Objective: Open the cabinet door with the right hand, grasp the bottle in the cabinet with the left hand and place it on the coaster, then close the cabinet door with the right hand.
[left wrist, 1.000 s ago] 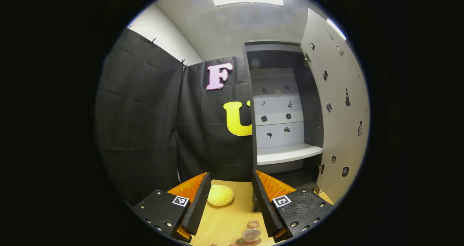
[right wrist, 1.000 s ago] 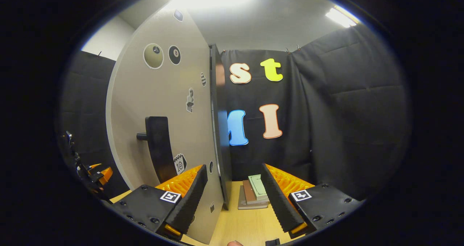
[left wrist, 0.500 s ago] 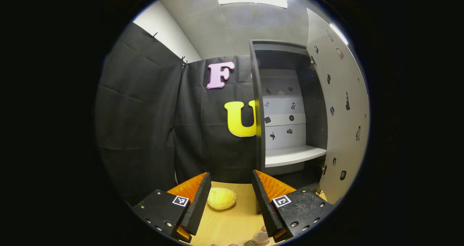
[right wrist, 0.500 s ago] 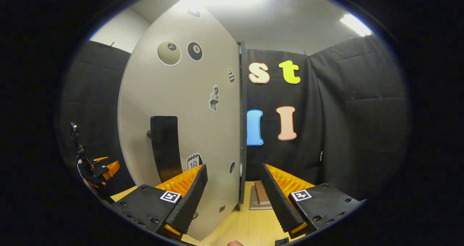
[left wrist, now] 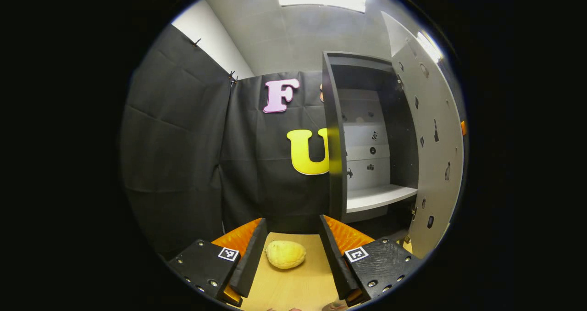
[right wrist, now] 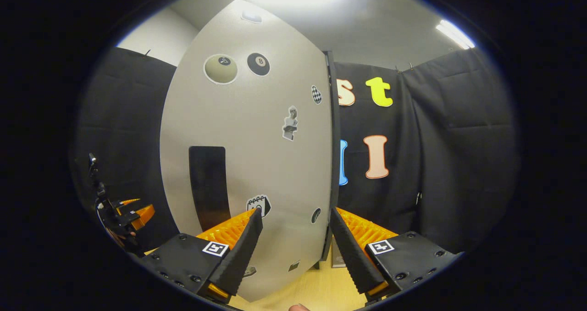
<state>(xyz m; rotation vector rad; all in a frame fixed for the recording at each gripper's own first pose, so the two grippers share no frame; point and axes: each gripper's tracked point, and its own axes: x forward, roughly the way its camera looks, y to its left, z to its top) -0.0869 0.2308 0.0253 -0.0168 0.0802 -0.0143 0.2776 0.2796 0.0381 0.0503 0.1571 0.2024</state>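
Observation:
The grey cabinet door (right wrist: pixel 257 155), with stickers and a black handle (right wrist: pixel 208 187), stands close in front of my right gripper (right wrist: pixel 296 210). That gripper is open and its left finger (right wrist: pixel 238 251) lies near the door's face; whether it touches I cannot tell. In the left gripper view the cabinet (left wrist: pixel 335 141) stands partly open, its door (left wrist: pixel 435 141) at the right and a bare white shelf (left wrist: pixel 380 196) inside. My left gripper (left wrist: pixel 292 219) is open and holds nothing. A sliver of the bottle (left wrist: pixel 334 306) shows at the bottom edge.
A yellow lemon-like thing (left wrist: pixel 285 254) lies on the wooden table (left wrist: pixel 293 288) between my left fingers. A stack of books (right wrist: pixel 337 258) peeks out behind the door's edge. The other gripper (right wrist: pixel 126 212) shows far left in the right gripper view.
The door has swung toward the cabinet, narrowing the opening and covering most of the books. The left gripper view has shifted, and the bottle has slid down to its bottom edge.

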